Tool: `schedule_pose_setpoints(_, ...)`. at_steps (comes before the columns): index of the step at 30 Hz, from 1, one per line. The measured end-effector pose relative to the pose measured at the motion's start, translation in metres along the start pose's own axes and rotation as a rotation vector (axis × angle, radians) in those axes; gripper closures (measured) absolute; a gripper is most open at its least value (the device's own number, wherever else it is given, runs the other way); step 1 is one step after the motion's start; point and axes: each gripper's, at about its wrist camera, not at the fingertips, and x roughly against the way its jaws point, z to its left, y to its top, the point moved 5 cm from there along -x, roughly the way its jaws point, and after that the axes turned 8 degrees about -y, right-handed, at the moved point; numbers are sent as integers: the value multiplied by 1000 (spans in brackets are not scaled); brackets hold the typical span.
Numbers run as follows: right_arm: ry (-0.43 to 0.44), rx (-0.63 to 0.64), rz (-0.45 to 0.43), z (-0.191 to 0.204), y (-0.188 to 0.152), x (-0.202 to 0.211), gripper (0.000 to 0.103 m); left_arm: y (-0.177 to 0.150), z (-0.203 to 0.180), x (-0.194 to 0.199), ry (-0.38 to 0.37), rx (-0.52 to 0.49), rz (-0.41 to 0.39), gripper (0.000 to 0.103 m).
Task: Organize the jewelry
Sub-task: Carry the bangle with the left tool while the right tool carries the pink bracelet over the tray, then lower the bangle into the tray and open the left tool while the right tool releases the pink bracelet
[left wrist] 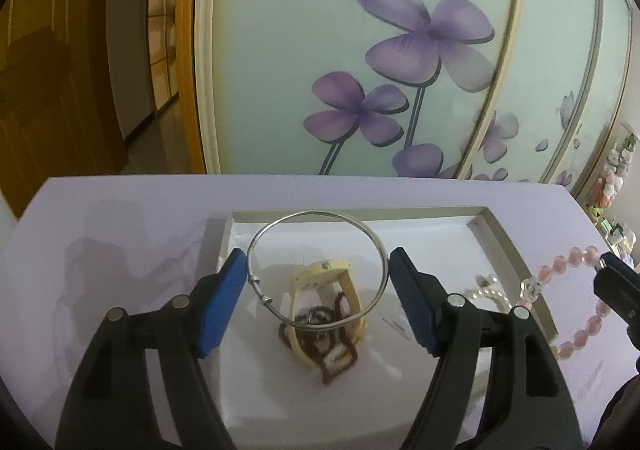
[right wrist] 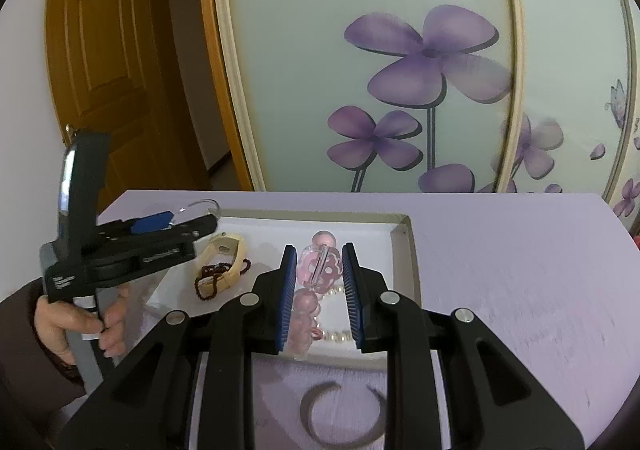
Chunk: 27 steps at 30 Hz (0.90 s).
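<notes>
The thin silver metal bangle [left wrist: 318, 270] is held between the blue pads of the left gripper [left wrist: 316, 290], which press on its two opposite sides, so the jaws stand wide and pinch the ring. It hangs above the shallow white tray [left wrist: 486, 222] that lies on the lilac table [left wrist: 120, 218]. The bangle looks light, stiff and smooth, so I think it can slip or swing if the pads loosen; the grip across its widest part seems the safest place.

The right gripper [right wrist: 316, 286] has its jaws nearly together and pinches the pink bead bracelet [right wrist: 310, 302] near its big clear bead, also over the tray. This bracelet is probably soft and loose, and it will sag below the pads.

In the tray lie a cream-coloured wristwatch [left wrist: 320, 290], a dark brown bead string [left wrist: 320, 326] and a white pearl strand [left wrist: 492, 294]. Behind the table stands a glass panel with purple flowers [left wrist: 400, 50].
</notes>
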Motion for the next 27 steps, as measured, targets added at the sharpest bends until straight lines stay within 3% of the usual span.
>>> schedule_pose_setpoints(17, 0, 5, 39, 3, -1, -28, 79, 0, 5, -42, -30, 25, 54, 29)
schedule_pose_setpoints(27, -1, 3, 38, 2, 1, -30, 79, 1, 5, -29, -26, 14, 31, 29)
